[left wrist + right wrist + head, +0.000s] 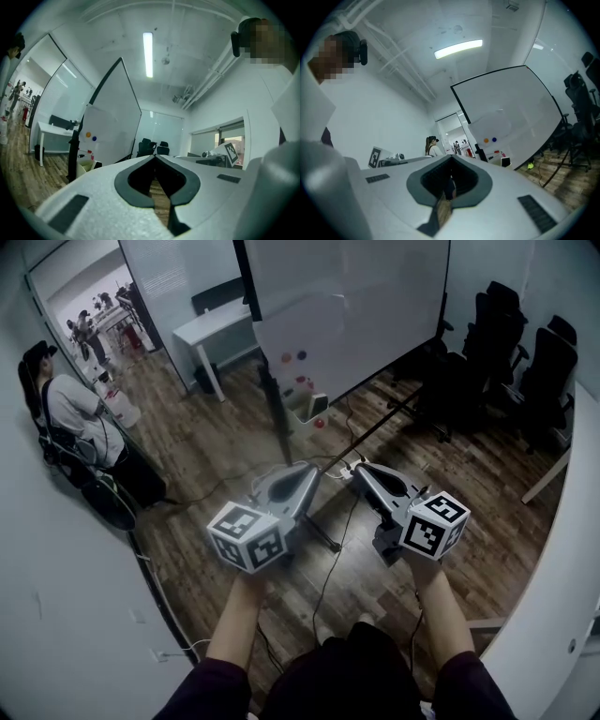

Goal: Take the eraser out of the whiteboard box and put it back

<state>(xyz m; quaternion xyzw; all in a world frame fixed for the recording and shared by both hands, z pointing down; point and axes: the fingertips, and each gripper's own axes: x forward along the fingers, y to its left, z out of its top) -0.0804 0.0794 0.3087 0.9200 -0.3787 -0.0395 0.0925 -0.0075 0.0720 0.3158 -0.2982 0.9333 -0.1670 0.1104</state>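
Dark wood planks make up the floor (202, 442) under both grippers, with a black cable (336, 554) trailing between them. The left gripper (314, 468) and right gripper (359, 468) are held side by side, tips near each other, each clenched on nothing. Straight ahead of them and well apart stands the whiteboard (347, 324) on its stand, with the white box (302, 412) low on it. The eraser is too small to pick out there. Left of the left gripper a person (70, 418) stands by a glass wall, and a white table (220, 329) sits beyond. Black chairs (525, 362) crowd the corner to the right of the right gripper. Only the head view shows the floor, the cable and both forearms. The gripper views look level instead and take in the ceiling and its light strip (148, 54). They also show an orange magnet (486, 140) and a blue one on the board.
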